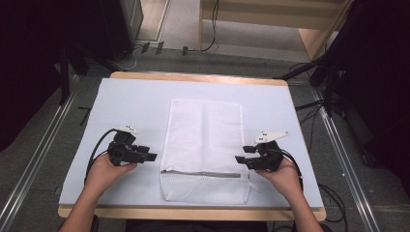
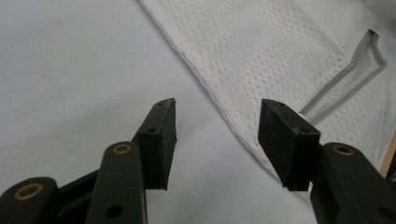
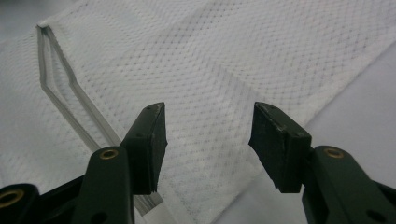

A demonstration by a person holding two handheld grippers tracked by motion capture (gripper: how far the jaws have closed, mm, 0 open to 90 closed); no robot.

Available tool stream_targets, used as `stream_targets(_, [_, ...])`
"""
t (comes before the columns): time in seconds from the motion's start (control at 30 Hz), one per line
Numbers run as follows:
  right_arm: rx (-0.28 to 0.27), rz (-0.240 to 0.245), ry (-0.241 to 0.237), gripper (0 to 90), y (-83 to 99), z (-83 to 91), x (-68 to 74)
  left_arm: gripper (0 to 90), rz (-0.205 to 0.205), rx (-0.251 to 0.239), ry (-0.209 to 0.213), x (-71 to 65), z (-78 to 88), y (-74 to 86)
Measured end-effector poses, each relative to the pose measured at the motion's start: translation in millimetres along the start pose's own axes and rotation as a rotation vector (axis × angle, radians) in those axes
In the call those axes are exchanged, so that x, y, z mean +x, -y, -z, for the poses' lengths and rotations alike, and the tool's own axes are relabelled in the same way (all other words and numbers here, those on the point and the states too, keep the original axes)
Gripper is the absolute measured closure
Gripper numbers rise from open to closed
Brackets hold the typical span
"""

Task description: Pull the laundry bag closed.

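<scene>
A white mesh bag (image 1: 203,147) lies flat in the middle of the table (image 1: 135,104), which is covered by a pale, smooth sheet with a wooden edge showing at the near and far sides. The bag is a long rectangle of fine netted fabric, limp and slightly creased, with a grey zipper (image 1: 205,173) running across it near the end closest to the person.

The left gripper (image 1: 147,155) sits just left of the bag, level with the zipper, jaws spread and nothing between them; in the left gripper view its black, blocky pads (image 2: 161,140) frame the bag's hemmed edge (image 2: 219,109) without touching it. The right gripper (image 1: 241,154) sits just right of the bag, jaws likewise spread and empty, pointing over the mesh (image 3: 210,70) near the zipper's end (image 3: 56,70). Nothing lies between either gripper and the bag.

Beyond the table, cables (image 1: 208,43) trail over grey floor, and metal rails (image 1: 338,145) run along both sides.
</scene>
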State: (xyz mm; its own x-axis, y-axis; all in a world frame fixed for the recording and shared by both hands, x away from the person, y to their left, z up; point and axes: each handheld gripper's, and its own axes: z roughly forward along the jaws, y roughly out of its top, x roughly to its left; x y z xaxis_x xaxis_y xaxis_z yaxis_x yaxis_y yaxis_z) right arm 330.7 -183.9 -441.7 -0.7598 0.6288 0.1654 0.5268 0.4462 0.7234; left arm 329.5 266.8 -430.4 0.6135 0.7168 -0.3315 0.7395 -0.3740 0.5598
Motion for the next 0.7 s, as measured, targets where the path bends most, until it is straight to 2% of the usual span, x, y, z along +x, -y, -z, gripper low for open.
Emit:
stream_targets(0.07, [0.002, -0.006, -0.007, 47.6, -1.3, 0.1, 2.1, 49.0, 0.0, 0.001, 0.004, 0.1, 0.6, 0.3])
stream_targets(0.7, [-0.006, 0.045, -0.058, 52.0, -17.3, -8.3, 24.8, 58.7, 0.011, -0.014, 0.022, -3.5, 6.0, 5.3])
